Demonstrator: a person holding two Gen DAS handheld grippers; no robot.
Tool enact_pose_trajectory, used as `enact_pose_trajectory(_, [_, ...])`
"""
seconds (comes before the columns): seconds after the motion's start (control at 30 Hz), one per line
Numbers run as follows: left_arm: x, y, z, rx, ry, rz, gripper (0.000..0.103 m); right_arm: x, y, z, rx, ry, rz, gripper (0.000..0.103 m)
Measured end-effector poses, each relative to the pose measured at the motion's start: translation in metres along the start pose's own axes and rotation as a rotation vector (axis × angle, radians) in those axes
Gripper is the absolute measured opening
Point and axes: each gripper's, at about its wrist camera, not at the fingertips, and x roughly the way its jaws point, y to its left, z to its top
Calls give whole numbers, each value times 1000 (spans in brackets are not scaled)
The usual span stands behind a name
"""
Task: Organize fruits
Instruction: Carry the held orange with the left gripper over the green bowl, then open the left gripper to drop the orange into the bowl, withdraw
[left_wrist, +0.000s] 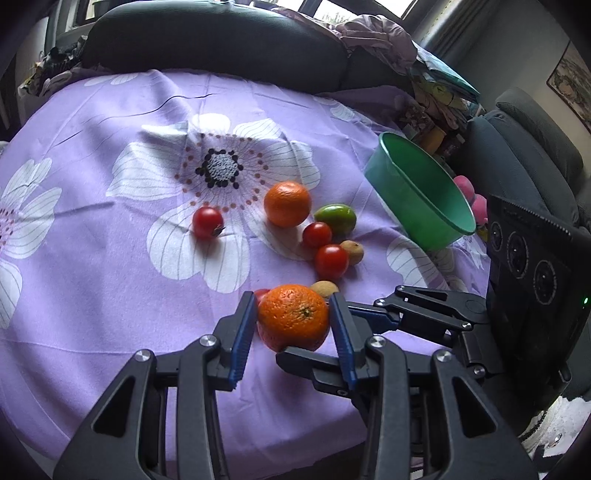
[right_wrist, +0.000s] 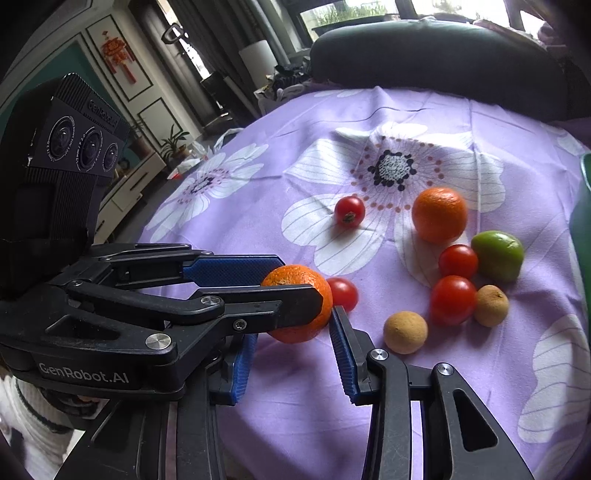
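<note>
My left gripper (left_wrist: 293, 321) is shut on an orange (left_wrist: 293, 317) near the table's front edge; the same orange (right_wrist: 308, 291) and the left gripper (right_wrist: 291, 284) show in the right wrist view. My right gripper (right_wrist: 291, 354) is open and empty, its fingers just below that orange; it also shows in the left wrist view (left_wrist: 332, 354). On the purple flowered cloth (left_wrist: 110, 258) lie a second orange (left_wrist: 287, 203), a green fruit (left_wrist: 336, 218), three red tomatoes (left_wrist: 207, 222) (left_wrist: 317, 234) (left_wrist: 331, 261) and two small brown fruits (left_wrist: 352, 252) (left_wrist: 325, 288). A fourth tomato (right_wrist: 343, 293) lies behind the held orange.
A green bowl (left_wrist: 421, 192) stands tilted at the table's right edge, with pink items (left_wrist: 471, 195) behind it. A dark chair back (left_wrist: 214, 40) lines the far side. Piled cloth and clutter (left_wrist: 436, 99) sit at the back right.
</note>
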Motion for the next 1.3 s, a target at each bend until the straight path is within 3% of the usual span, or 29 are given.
enact_pose_trajectory(0.67, [62,-134,84,288,-31,-195,40,-131,-90,-4,177,-278,-255,41])
enact_pose_trajectory(0.97, [95,-164,107,316,-9,-266,40,-150,-127,-6,239,-307,-341,41])
enact_pose_trajectory(1.2, [120,-170,115,286,27,-271,41,-150,-150,-5,287,-296,-371,42])
enact_pose_trajectory(1.3, [124,-167,115,268,40,-247,56,-148,-160,-5,340,-280,-372,42])
